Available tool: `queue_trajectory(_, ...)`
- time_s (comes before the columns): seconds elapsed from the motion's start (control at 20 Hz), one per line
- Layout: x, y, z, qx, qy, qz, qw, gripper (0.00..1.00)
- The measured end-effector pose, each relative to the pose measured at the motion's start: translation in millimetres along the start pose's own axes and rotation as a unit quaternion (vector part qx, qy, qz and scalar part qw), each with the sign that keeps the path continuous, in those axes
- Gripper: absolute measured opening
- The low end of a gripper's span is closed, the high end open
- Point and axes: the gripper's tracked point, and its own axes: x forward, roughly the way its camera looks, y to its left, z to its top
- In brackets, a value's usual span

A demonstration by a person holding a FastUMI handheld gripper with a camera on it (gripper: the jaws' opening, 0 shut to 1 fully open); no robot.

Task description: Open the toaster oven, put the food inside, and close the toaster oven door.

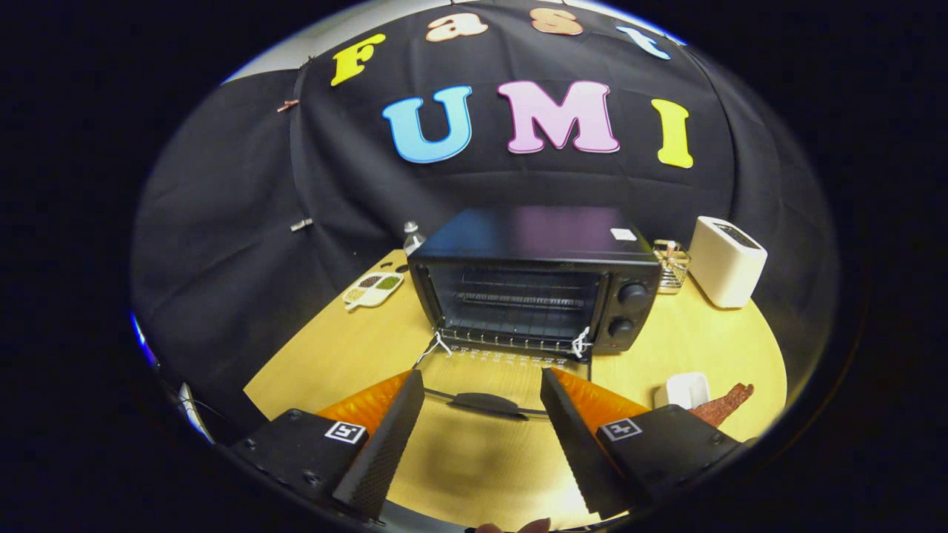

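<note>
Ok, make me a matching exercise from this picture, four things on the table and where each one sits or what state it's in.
Things:
1. toaster oven door
2. white toaster
3. divided dish
4. hand-held gripper

Places or states:
A. left of the toaster oven, near the wall
B. folded down open, its handle between the fingers
C. fingers spread apart, holding nothing
D. right of the toaster oven, beyond the small wire rack

Pairs: 1-B, 2-D, 3-A, 4-C
</note>
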Motion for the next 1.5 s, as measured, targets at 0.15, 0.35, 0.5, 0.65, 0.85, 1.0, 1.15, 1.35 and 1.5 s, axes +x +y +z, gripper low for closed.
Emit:
queue_trajectory(0.15,-28,-37,22,-0.026,-0.018,-0.004,0.999,0.98)
queue_trajectory(0.35,-58,-76,46,-0.058,-0.029,0.010,0.998,0.97)
queue_trajectory(0.5,-72,-109,54,-0.068,-0.018,0.013,0.997,0.97)
queue_trajectory(0.65,-76,-150,45,-0.050,0.021,0.008,0.998,0.97)
queue_trajectory(0.85,-73,-208,31,0.015,0.063,-0.001,0.998,0.97)
queue_trajectory(1.0,-66,-252,8,0.039,0.103,-0.011,0.994,0.99)
queue_trajectory(1.15,-57,-284,-22,0.051,0.150,-0.013,0.987,0.99)
queue_trajectory(1.35,-50,-304,-53,0.086,0.196,-0.002,0.977,0.98)
queue_trajectory(1.5,-43,-306,-66,0.124,0.216,0.014,0.968,0.97)
